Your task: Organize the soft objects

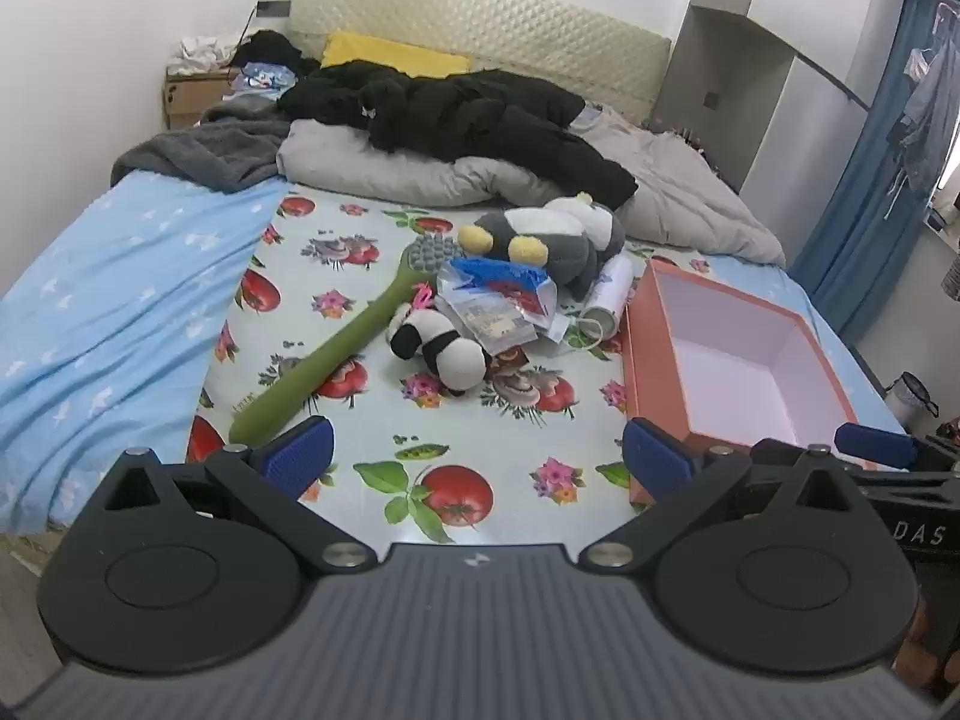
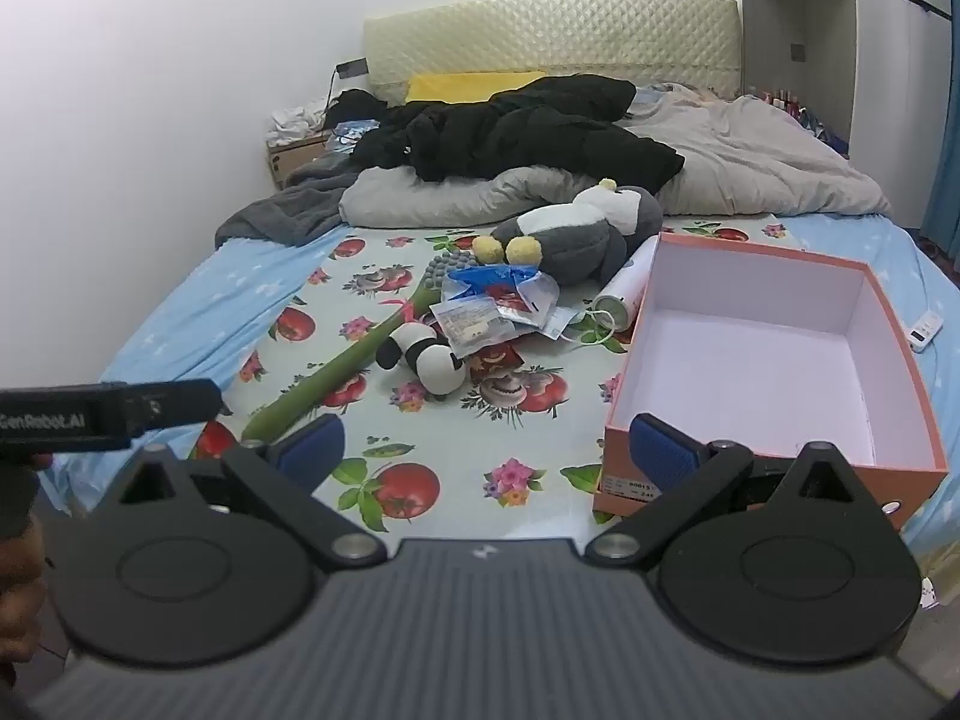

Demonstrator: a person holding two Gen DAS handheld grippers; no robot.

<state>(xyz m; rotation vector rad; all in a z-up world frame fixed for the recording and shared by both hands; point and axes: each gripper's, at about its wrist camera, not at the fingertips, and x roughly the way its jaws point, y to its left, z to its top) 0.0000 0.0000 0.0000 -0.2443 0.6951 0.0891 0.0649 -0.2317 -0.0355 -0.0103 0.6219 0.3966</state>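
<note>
With both your left gripper (image 1: 477, 456) and right gripper (image 2: 489, 450) spread empty, reach first for the panda plush (image 1: 437, 346), pinching its body, then drop it into the pink box (image 2: 780, 324).

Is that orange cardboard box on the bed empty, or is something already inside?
Empty. The orange cardboard box has no lid, and both views show only its bare pale walls and floor.

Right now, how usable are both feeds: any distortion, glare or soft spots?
Left wrist view: strong fisheye bending at the edges, headboard curved, centre sharp around the panda plush. Right wrist view: same bending, dark corners, even light, no glare; the open box reads clearly, the white wall is slightly washed out.
</note>
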